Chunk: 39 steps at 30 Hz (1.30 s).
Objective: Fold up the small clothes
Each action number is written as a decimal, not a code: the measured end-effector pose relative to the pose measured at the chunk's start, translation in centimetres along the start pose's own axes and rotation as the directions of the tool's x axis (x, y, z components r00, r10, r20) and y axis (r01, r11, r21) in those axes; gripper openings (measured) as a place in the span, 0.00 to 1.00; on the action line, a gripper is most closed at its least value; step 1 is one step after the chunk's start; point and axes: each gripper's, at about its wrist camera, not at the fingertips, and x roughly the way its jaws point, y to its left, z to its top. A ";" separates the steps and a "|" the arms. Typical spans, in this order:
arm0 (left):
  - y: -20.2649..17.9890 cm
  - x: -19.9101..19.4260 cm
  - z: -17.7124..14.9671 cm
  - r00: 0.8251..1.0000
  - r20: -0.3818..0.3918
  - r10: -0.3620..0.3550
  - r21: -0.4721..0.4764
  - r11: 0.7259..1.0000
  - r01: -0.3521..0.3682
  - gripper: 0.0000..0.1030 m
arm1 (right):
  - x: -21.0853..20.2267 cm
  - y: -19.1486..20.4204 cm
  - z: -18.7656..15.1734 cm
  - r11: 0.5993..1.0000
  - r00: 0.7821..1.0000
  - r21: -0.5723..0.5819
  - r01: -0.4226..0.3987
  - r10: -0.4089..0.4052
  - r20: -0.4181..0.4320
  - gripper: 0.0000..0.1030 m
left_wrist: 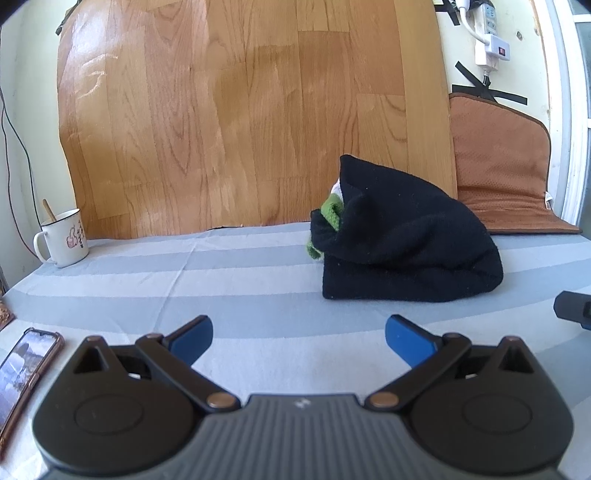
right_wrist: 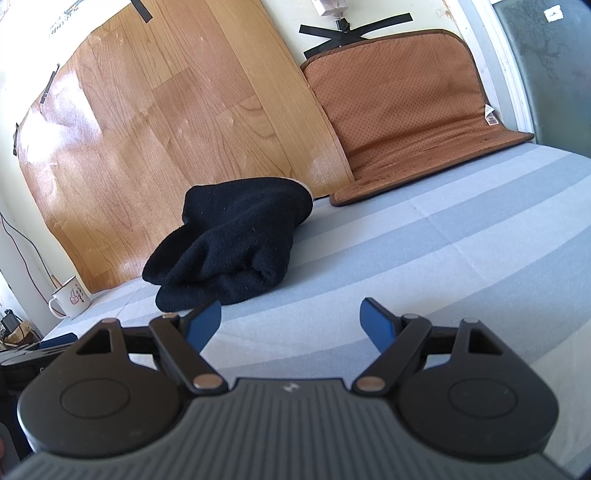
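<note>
A black fleece garment (left_wrist: 402, 243) lies bundled on the grey striped cloth, with a green and white piece of clothing (left_wrist: 328, 212) poking out at its left end. In the right wrist view the same black bundle (right_wrist: 232, 240) sits ahead and to the left. My left gripper (left_wrist: 299, 338) stands open, short of the bundle, nothing between its blue pads. My right gripper (right_wrist: 290, 323) is open too, just right of the bundle's near edge, with bare cloth between its fingers. A dark part of the right gripper (left_wrist: 572, 312) shows at the left wrist view's right edge.
A white enamel mug (left_wrist: 62, 238) with a wooden stick stands at the back left. A phone (left_wrist: 26, 373) lies at the near left. A brown padded mat (right_wrist: 402, 110) leans on the wall at the back right, beside a wood-pattern sheet (left_wrist: 240, 110). A power strip (left_wrist: 487, 33) hangs above.
</note>
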 end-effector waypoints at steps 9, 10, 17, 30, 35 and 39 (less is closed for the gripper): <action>0.0 0.0 0.0 1.000 -0.003 0.005 0.000 1.000 -0.005 1.00 | 0.1 0.0 -0.1 1.000 1.000 -0.001 0.001 -0.001 -0.002 0.82; 0.0 0.0 0.0 1.000 -0.001 0.005 0.003 1.000 -0.005 1.00 | 0.0 0.0 -0.1 1.000 1.000 -0.001 0.001 -0.001 -0.002 0.82; -0.5 -0.2 0.0 1.000 0.012 0.023 0.031 0.999 -0.024 1.00 | 0.0 0.0 0.0 1.000 1.000 -0.001 0.002 -0.002 0.000 0.82; -0.3 -0.1 0.0 1.000 -0.010 0.022 0.018 1.000 -0.022 1.00 | 0.0 0.1 -0.2 1.000 1.000 -0.001 0.001 -0.001 0.002 0.82; -0.3 -0.1 0.0 1.000 -0.017 0.018 0.021 1.000 -0.018 1.00 | 0.0 0.1 -0.2 1.000 1.000 -0.002 0.002 -0.002 0.002 0.82; -0.4 0.0 -0.1 1.000 -0.024 0.013 0.027 1.000 -0.012 1.00 | 0.0 0.1 -0.2 1.000 1.000 -0.001 0.002 -0.002 0.002 0.82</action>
